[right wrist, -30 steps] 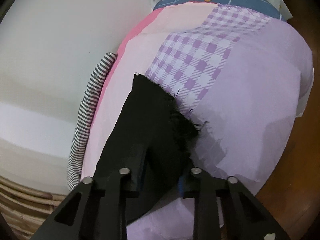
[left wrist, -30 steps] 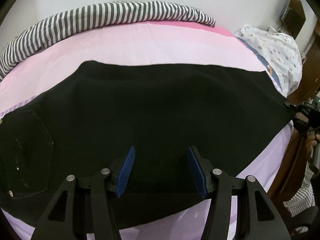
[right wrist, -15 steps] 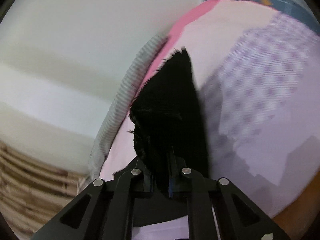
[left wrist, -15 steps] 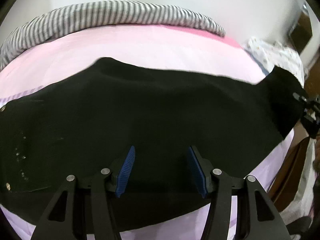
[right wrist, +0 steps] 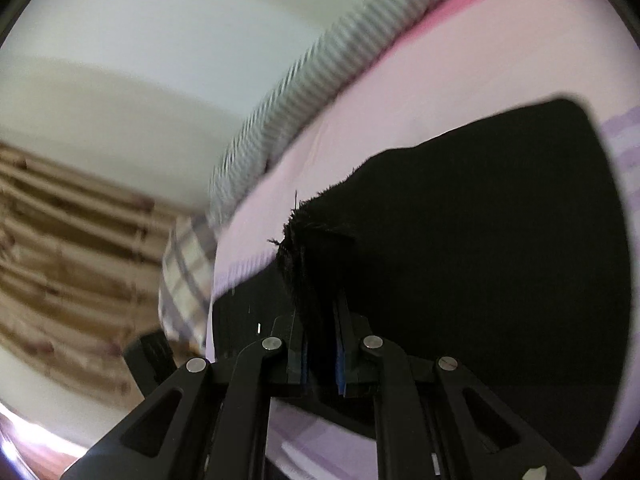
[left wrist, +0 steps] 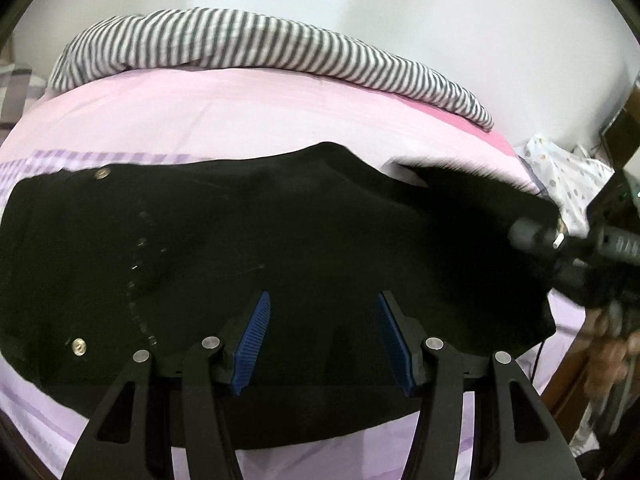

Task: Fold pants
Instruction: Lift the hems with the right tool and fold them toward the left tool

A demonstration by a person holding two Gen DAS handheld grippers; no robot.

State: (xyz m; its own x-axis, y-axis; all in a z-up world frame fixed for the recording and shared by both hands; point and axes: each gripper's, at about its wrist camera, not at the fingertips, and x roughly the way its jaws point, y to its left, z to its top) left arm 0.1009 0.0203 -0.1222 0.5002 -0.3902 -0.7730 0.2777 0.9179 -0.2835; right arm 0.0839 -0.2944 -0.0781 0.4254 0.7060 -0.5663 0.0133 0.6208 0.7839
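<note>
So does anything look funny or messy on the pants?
Yes. The end of the black pants pinched in the right claw is frayed, with loose threads sticking out instead of a neat hem. Nothing else looks torn or spilled.

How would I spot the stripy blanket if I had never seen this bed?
Look at the pink bed first, then go to its far edge by the white wall. The stripy blanket lies bunched along that edge, beyond the black pants. It is the only thing there with grey and white stripes.
</note>
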